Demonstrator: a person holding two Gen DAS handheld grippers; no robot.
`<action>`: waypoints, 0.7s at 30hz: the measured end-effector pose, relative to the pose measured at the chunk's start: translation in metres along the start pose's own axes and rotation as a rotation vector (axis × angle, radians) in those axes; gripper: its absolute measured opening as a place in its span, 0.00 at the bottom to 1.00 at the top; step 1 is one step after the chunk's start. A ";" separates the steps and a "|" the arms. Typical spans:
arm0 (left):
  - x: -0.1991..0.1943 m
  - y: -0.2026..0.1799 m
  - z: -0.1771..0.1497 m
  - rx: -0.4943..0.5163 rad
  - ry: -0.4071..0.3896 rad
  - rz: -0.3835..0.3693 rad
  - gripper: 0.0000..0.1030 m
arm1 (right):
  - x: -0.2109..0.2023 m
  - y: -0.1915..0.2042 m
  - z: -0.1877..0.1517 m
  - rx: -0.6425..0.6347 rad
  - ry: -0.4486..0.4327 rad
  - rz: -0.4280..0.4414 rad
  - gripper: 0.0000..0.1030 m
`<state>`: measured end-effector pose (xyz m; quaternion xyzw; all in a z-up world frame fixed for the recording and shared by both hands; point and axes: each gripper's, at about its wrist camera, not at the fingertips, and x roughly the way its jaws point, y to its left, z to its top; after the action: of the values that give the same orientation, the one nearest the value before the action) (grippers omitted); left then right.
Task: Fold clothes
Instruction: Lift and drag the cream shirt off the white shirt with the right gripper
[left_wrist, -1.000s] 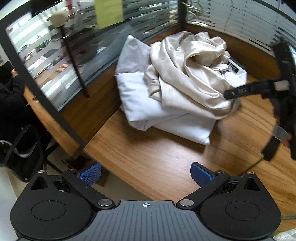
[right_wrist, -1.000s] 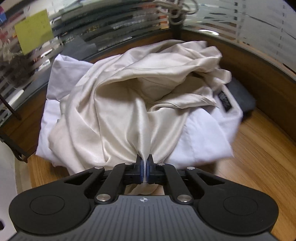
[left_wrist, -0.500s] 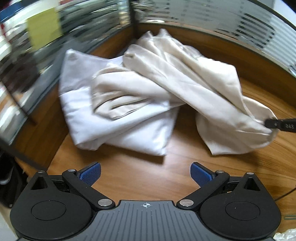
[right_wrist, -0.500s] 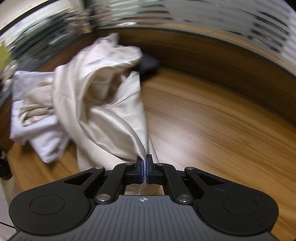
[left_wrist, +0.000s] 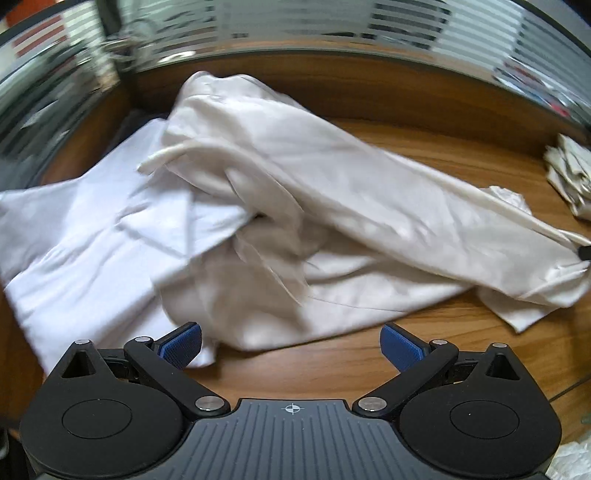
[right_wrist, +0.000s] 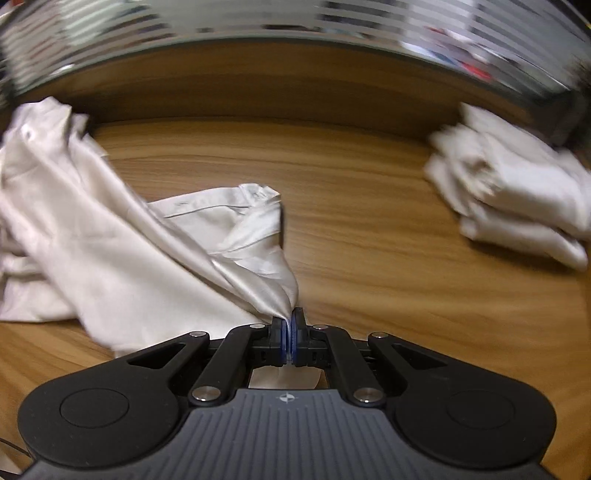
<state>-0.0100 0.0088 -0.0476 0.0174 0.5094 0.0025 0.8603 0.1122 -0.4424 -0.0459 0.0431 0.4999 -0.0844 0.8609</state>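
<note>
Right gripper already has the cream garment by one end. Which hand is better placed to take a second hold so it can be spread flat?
Left, probably. The left gripper is open and empty over the cream garment; the right gripper is shut on its end.

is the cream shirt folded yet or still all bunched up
Not folded: the cream shirt lies rumpled and stretched across the table, one edge pinched in the right gripper.

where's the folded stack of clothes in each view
Left wrist: folded stack at the far right edge, partly cut off, on the wooden table.
Right wrist: folded stack at the right, on the table beside the back wall.
Shared landmark: the cream satin garment, stretched to the right gripper.
</note>
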 end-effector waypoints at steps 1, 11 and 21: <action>0.003 -0.004 0.001 0.013 0.004 -0.012 1.00 | -0.002 -0.014 -0.005 0.019 0.005 -0.027 0.02; 0.031 -0.055 0.028 0.173 0.033 -0.131 1.00 | -0.046 -0.145 -0.075 0.225 0.040 -0.266 0.03; 0.074 -0.072 0.064 0.268 0.068 -0.181 1.00 | -0.076 -0.154 -0.082 0.267 -0.006 -0.288 0.27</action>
<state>0.0805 -0.0631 -0.0844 0.0861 0.5334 -0.1425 0.8293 -0.0237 -0.5725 -0.0197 0.0847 0.4828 -0.2724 0.8280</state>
